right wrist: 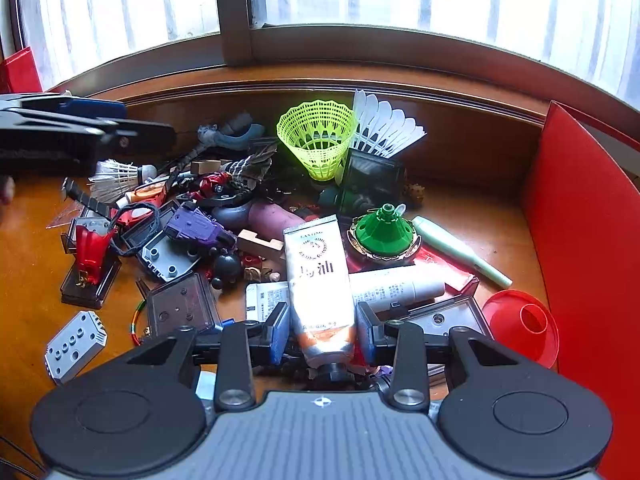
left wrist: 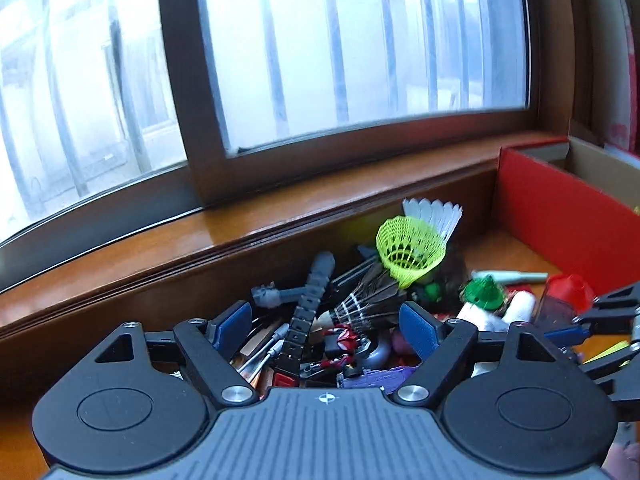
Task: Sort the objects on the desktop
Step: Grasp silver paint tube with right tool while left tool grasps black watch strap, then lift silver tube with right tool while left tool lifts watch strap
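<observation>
A heap of small objects lies on the wooden desk (right wrist: 32,280) under the window. My right gripper (right wrist: 322,330) is shut on a white tube (right wrist: 318,276) with an orange end, held by its lower part. My left gripper (left wrist: 326,326) is open and empty, hovering above the left part of the heap, over a black feather shuttlecock (left wrist: 368,300). It shows as a blurred black shape at the left of the right wrist view (right wrist: 80,132). A yellow-green plastic shuttlecock (right wrist: 318,136) and a white feather shuttlecock (right wrist: 384,124) stand at the back.
A red box wall (right wrist: 580,240) stands at the right. A green spinning top (right wrist: 384,230), a pale green pen (right wrist: 460,250), a red funnel (right wrist: 524,322), a purple toy (right wrist: 196,226), grey building plates (right wrist: 74,346) and a red figure on a stand (right wrist: 90,254) lie around.
</observation>
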### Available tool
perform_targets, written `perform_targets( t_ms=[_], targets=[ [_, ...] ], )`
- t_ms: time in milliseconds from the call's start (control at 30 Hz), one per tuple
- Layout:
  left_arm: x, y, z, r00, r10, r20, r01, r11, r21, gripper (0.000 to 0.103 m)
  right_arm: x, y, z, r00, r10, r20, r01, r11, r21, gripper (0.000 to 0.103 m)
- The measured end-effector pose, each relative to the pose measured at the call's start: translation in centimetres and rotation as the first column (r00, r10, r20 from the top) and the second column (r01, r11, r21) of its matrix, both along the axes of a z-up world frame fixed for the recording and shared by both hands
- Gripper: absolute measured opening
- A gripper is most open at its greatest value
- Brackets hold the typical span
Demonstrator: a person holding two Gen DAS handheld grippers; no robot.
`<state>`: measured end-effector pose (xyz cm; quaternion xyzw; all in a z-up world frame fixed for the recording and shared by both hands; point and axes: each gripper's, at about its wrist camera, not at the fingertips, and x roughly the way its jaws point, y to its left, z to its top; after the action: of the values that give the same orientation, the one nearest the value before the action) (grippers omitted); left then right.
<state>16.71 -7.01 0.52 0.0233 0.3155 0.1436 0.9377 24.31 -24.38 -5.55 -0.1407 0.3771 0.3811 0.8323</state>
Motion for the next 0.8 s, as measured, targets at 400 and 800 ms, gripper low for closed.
perform_targets(
  t_ms=[400,800],
  targets=[
    [2.9,5.5,-4.5,0.993,0.034,-0.115,-0.047,0.992,-0.113,0.053,0.4,0.9,-0.3,1.0,0.005,-0.006,-0.005,1.0,-0.011,0.039],
    [1.8,5.4,-3.8,0.998,-0.007,-0.063,-0.003,0.988,-0.155,0.023,-0.1,1.7,0.0,0.999,0.01,0.034,-0.01,1.0,-0.007,0.039]
  ],
)
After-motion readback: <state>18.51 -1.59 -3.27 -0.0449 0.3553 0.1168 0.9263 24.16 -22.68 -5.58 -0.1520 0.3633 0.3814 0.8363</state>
